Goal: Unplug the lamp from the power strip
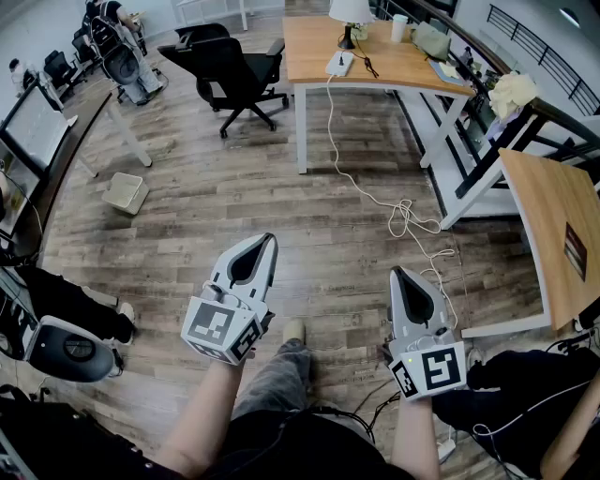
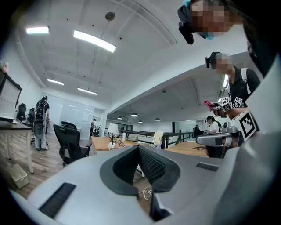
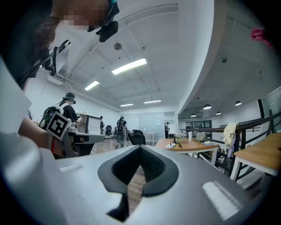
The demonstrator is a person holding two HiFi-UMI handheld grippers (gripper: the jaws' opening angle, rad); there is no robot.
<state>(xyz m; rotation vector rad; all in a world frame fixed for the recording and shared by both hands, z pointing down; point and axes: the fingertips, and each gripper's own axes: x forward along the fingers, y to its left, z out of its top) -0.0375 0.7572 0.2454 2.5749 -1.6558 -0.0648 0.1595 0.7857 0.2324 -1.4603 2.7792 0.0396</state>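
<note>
The white-shaded lamp stands on a wooden desk far across the room. Beside it lies the white power strip, whose white cable drops to the floor and ends in a loose tangle. I hold both grippers close to my body, well short of the desk. My left gripper and my right gripper are both shut with nothing in them. In the left gripper view the lamp shows small above my left gripper. The right gripper view has the lamp beyond my right gripper.
A black office chair stands left of the desk. A white bin sits on the wood floor at left. A second wooden table and a dark railing line the right side. Cable loops lie on the floor ahead.
</note>
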